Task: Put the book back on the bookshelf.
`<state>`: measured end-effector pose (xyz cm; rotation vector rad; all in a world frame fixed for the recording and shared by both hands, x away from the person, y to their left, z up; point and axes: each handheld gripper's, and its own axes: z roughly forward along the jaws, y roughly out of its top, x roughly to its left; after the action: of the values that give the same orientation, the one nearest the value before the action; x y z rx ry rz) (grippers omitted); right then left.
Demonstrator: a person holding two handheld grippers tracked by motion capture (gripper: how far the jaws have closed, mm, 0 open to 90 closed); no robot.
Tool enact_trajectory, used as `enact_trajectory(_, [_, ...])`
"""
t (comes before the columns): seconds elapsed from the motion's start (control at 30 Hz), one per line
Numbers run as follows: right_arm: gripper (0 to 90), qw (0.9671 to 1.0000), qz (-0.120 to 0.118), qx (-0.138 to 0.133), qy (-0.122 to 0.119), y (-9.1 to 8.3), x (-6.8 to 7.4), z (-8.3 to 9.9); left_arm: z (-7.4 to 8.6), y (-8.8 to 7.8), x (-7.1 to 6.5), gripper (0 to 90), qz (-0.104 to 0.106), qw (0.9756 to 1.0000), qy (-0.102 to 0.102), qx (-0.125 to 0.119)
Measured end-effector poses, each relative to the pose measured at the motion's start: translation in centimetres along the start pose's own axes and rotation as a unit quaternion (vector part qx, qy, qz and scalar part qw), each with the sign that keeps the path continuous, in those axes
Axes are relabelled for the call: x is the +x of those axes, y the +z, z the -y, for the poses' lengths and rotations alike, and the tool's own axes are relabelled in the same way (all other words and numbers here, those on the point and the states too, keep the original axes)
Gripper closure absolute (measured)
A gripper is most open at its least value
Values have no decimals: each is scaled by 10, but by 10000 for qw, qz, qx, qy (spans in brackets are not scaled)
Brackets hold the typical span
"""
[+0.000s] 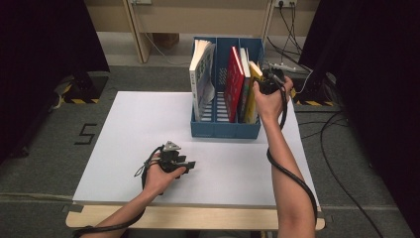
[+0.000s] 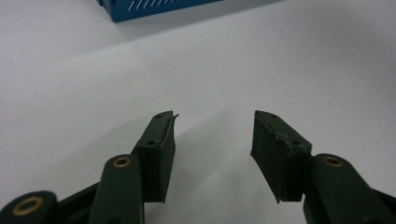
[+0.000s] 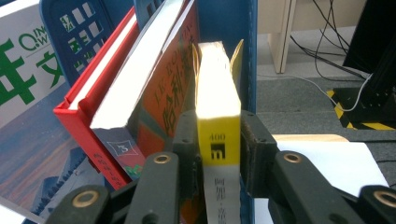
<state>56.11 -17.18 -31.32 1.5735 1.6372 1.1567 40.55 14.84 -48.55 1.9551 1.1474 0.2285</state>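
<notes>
The left gripper (image 1: 189, 164) rests low over the white table (image 1: 129, 144), near its front edge, w/ the person's left hand (image 1: 158, 174) wrapped round it. In the left gripper view its jaws stand apart w/ nothing between them, just bare tabletop. Well beyond it, toward the back of the table, stands the blue file rack (image 1: 225, 130). Its left slot holds a white book (image 1: 200, 79) leaning a bit; the right slots hold a red book (image 1: 234, 82), another book beside it, then a yellow book (image 1: 252, 91) at the far right, upright against the rack's wall. The right gripper (image 1: 262, 79) sits at the top of that yellow book (image 3: 217, 135), right hand (image 1: 270, 101) behind it. In the right gripper view the jaws flank the book's spine on both sides, pads right against it; can't tell if they're pressing or just eased off
</notes>
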Motion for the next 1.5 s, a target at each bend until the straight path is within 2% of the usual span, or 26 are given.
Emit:
enact_trajectory(0.4, [697,9997,141,95,-151,-1,2,-2,-2,1,-2,489,26,10000,23,-6])
enact_trajectory(0.53, [736,9994,219,153,-230,-2,1,-1,-2,1,-2,489,14,10000,50,26])
enact_trajectory(0.7, [724,9992,232,235,-227,-4,-2,0,-3,1,-4,489,31,10000,66,23])
enact_trajectory(0.97, [753,9984,321,376,-278,-6,-2,-1,-4,2,-4,489,32,10000,69,25])
enact_trajectory(1.5, [761,9993,256,179,-207,-8,1,-2,-4,1,-3,488,11,10000,48,-8])
